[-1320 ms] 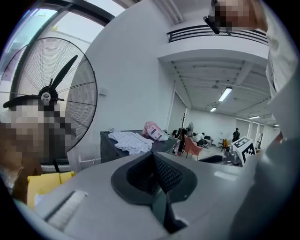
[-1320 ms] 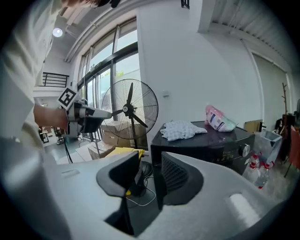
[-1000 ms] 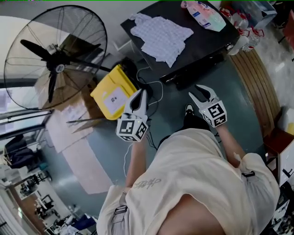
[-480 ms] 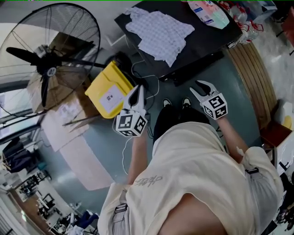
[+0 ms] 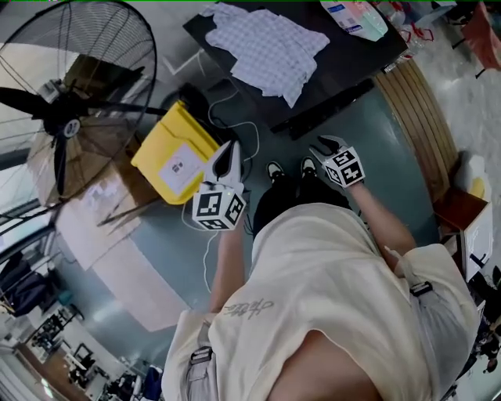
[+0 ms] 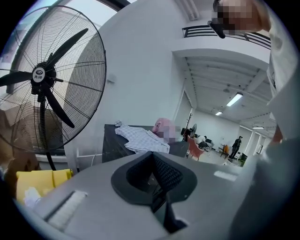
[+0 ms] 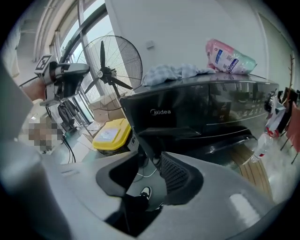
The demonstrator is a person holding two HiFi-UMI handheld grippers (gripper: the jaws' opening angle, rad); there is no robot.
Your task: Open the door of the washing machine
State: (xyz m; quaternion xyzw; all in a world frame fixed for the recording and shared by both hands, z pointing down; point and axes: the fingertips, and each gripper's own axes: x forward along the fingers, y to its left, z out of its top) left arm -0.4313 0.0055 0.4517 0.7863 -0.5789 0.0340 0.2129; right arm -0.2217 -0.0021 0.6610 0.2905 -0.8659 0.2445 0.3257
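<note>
The right hand-held gripper (image 5: 325,146), jaws wide and empty, now sits lower, nearer the washing machine (image 7: 197,117); the opening step is not yet begun.

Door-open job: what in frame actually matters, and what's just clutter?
Belongs to the job:
- washing machine
- right gripper, jaws apart, empty
- left gripper, jaws together, empty

Just lying about:
- checked cloth on top of the machine
- pink pack on top of the machine
- yellow bin
- fan
</note>
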